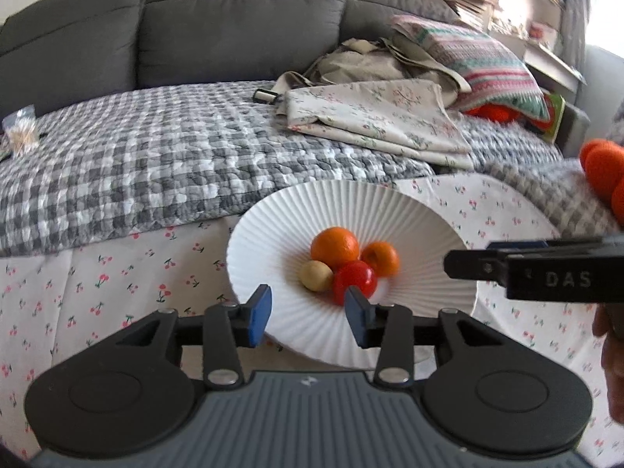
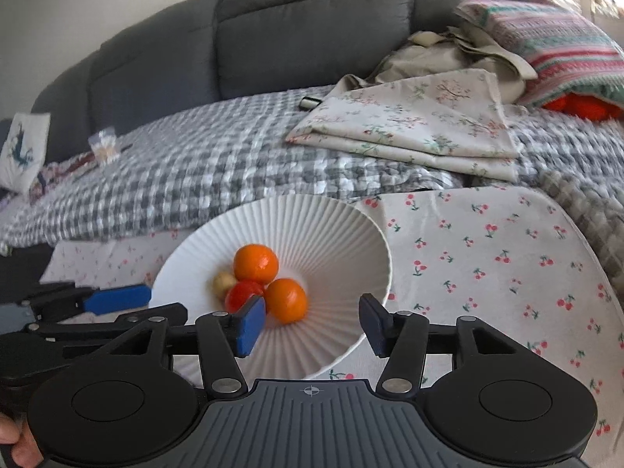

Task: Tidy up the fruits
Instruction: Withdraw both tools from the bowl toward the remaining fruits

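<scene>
A white ribbed bowl (image 1: 273,234) (image 2: 331,230) stands on a cherry-print cloth (image 1: 97,292) (image 2: 487,265). In it lie a large orange (image 1: 334,247) (image 2: 256,263), a smaller orange (image 1: 381,258) (image 2: 286,300), a red fruit (image 1: 355,281) (image 2: 241,295) and a beige fruit (image 1: 316,275) (image 2: 223,284). My left gripper (image 1: 308,314) is open and empty at the bowl's near rim. My right gripper (image 2: 312,323) is open and empty over the bowl's near side. The right gripper's side shows in the left wrist view (image 1: 546,269); the left gripper shows in the right wrist view (image 2: 97,302).
A grey checked quilt (image 1: 156,171) (image 2: 214,163) covers a grey sofa (image 1: 195,19) (image 2: 292,31) behind the bowl. Folded floral cloth (image 1: 382,117) (image 2: 413,124), a beige bag (image 1: 370,58) and a striped cushion (image 1: 487,62) (image 2: 553,46) lie at the back right. Orange balls (image 1: 602,167) sit at the right edge.
</scene>
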